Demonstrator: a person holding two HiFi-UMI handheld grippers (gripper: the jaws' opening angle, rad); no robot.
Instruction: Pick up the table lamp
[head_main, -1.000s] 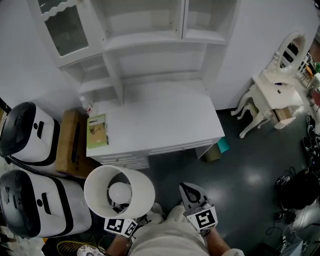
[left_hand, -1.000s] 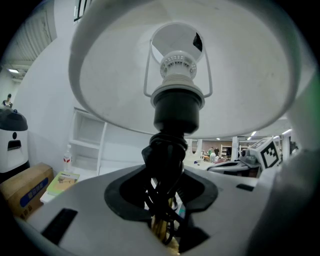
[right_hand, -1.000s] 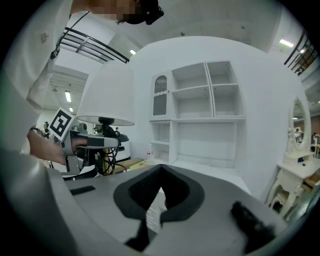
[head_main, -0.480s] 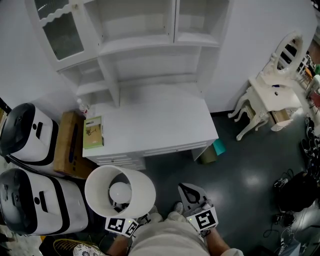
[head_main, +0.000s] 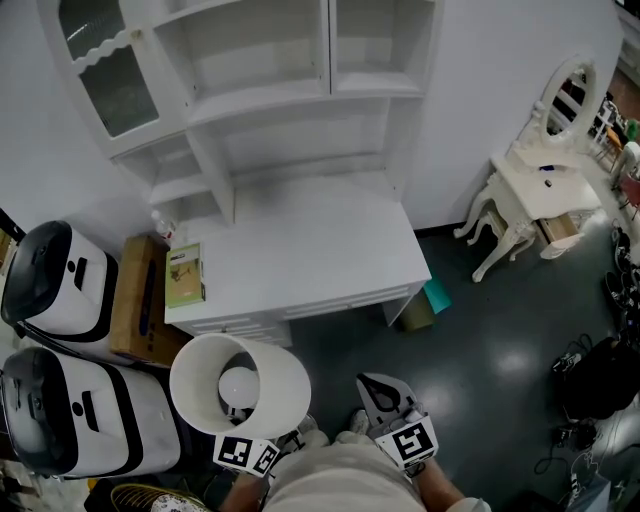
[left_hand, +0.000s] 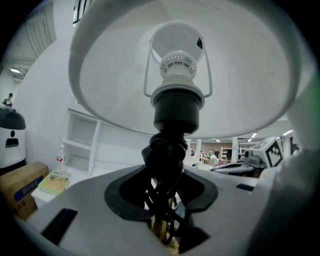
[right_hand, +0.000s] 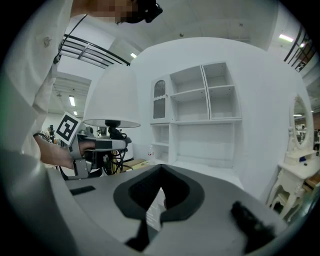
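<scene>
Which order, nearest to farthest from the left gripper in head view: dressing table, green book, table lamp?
1. table lamp, held in it, lower left.
2. green book, left edge of desk.
3. dressing table, far right.

The white desk (head_main: 310, 250) carries a green book (head_main: 185, 275) at its left edge.

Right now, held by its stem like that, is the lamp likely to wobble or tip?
Probably top-heavy: the wide shade sits above where the left gripper clamps the lamp, so it may sway. The shade looks thin, likely light and easily dented. The cord wound round the stem may make the grip a bit squashy.
</scene>
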